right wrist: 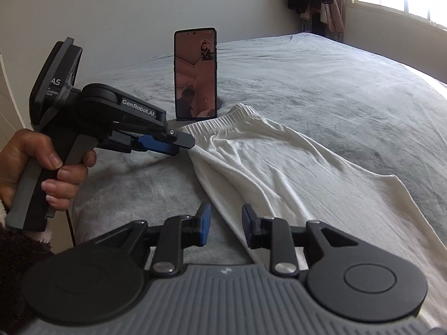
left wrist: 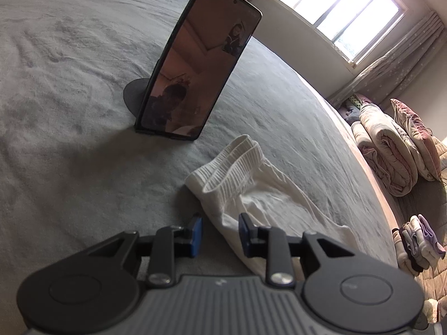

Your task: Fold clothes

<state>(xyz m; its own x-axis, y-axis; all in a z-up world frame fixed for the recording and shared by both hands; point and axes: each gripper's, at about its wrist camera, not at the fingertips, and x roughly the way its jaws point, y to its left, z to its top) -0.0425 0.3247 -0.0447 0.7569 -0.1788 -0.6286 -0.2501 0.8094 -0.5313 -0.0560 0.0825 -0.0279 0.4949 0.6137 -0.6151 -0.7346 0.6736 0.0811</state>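
Lying on grey bed (right wrist: 321, 89): white shorts (right wrist: 279, 162), half folded. Both jaws spread, left gripper (left wrist: 220, 233) and right gripper (right wrist: 226, 224) pinching nothing. Risking knocking over nearby propped phone (right wrist: 195, 75), or loosening fold

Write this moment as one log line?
left claw: open, empty | right claw: open, empty | white shorts: flat on bed
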